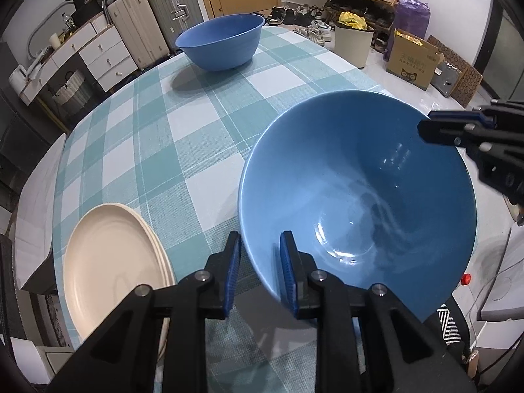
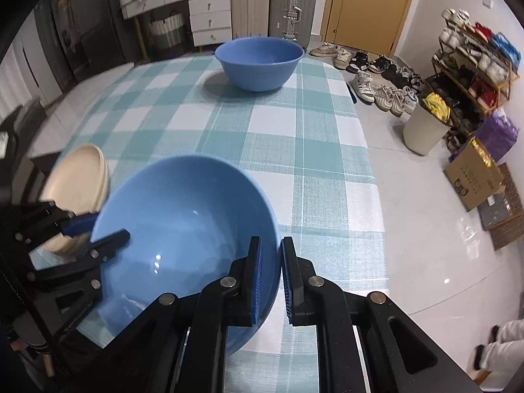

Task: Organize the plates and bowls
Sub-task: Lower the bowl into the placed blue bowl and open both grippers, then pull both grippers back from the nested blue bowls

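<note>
A glossy blue bowl (image 1: 360, 180) (image 2: 183, 216) hangs tilted over the near part of the checked table (image 1: 196, 131) (image 2: 262, 147). My left gripper (image 1: 260, 239) (image 2: 112, 225) straddles its near-left rim, one pad outside and one inside, shut on the wall. On the opposite rim my right gripper (image 2: 271, 240) (image 1: 425, 124) is shut tight. A second blue bowl (image 1: 219, 42) (image 2: 258, 62) stands upright at the far end of the table. A stack of cream plates (image 1: 111, 262) (image 2: 78, 177) lies at the near left edge, just beside the held bowl.
Past the table stand suitcases (image 1: 154, 23) and a white drawer unit (image 1: 98, 52). A white bin (image 2: 422, 131), a shoe rack (image 2: 475, 62) and a cardboard box (image 2: 475, 180) stand on the floor to the right. A person's leg (image 2: 501, 344) shows at the lower right.
</note>
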`<state>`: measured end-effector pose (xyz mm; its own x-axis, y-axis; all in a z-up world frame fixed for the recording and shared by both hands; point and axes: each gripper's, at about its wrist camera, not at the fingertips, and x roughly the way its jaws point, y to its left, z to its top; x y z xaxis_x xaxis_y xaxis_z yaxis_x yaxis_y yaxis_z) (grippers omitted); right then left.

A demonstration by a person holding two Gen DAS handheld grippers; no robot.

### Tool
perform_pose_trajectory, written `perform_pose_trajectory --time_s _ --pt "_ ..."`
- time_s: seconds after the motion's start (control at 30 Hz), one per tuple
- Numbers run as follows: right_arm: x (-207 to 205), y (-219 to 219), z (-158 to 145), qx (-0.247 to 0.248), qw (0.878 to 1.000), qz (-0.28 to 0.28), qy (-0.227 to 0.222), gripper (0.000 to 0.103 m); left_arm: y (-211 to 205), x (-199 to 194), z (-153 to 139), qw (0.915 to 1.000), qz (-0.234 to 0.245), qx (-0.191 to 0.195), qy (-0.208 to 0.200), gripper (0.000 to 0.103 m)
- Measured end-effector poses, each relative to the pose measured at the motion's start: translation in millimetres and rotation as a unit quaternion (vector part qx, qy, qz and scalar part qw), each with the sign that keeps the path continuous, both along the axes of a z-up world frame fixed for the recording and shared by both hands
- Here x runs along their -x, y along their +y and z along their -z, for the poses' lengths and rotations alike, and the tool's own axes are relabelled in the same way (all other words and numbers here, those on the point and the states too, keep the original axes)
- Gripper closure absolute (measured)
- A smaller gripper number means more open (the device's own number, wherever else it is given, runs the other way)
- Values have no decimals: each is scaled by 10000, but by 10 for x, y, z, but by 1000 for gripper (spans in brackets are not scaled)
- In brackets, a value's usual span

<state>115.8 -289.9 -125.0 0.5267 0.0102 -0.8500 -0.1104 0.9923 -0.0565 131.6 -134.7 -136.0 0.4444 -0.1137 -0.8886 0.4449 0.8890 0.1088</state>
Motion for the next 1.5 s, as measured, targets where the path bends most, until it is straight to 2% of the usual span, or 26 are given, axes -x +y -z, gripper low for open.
perform_pose_trajectory --time_s 0.2,0.27,0.3,0.4,0.5,0.6,0.67,0.73,0.8,0.87,0.9,0.93,0.97,1.0,1.1,1.2,1.27,1.37,1.43,1.5 --pt "53 -35 -226 -309 9990 1 -312 93 41 -19 -61 9998 -98 165 -45 78" --pt "87 -32 -292 -473 9981 -17 -401 92 66 -7 -100 9995 -157 245 -118 67" --pt "104 -37 -312 -591 9973 -20 -438 91 83 9 -131 9992 -175 311 -179 57" --pt "185 -65 -331 -1015 9931 -4 -583 89 131 51 -201 9980 -230 450 -372 56" --pt "273 -41 -292 -1313 9892 -31 -651 87 189 94 -250 9960 -313 744 -386 56" --pt "397 -25 -270 -1462 9850 22 -920 75 230 159 -280 9935 -398 964 -452 55" --pt "477 -3 -275 -1461 9826 -17 -1150 59 219 203 -289 9929 -335 1026 -506 55" --pt "547 32 -289 -1349 9812 -67 -1376 49 211 271 -325 9920 -307 1012 -695 54" --pt "610 74 -312 -1273 9784 -204 -1617 49 233 322 -365 9897 -377 1087 -854 50" --pt "673 122 -341 -1189 9743 -327 -1883 43 257 351 -392 9870 -438 1235 -930 41" --pt "713 147 -352 -1105 9725 -328 -2025 39 262 368 -401 9861 -430 1278 -969 25" --pt "758 175 -367 -984 9703 -283 -2193 28 267 383 -415 9850 -408 1301 -1055 17" --pt "797 196 -387 -915 9673 -287 -2348 19 281 408 -442 9830 -428 1299 -1221 17" --pt "842 217 -419 -877 9637 -333 -2501 18 301 447 -482 9803 -496 1255 -1443 17" --pt "934 265 -513 -895 9561 -467 -2750 17 365 514 -568 9754 -649 1292 -1664 9" --pt "1087 282 -575 -991 9429 -444 -3150 4 457 605 -634 9671 -905 1397 -1926 4" --pt "1208 273 -578 -1123 9312 -382 -3446 1 490 690 -669 9610 -965 1429 -2162 0" --pt "1295 297 -530 -1226 9312 -398 -3410 1 499 823 -713 9535 -986 1215 -2577 0" --pt "1343 291 -495 -1317 9331 -366 -3326 1 508 854 -726 9514 -1072 1077 -2679 0" --pt "1377 255 -481 -1442 9326 -297 -3296 1 526 871 -730 9517 -1025 1169 -2648 0"
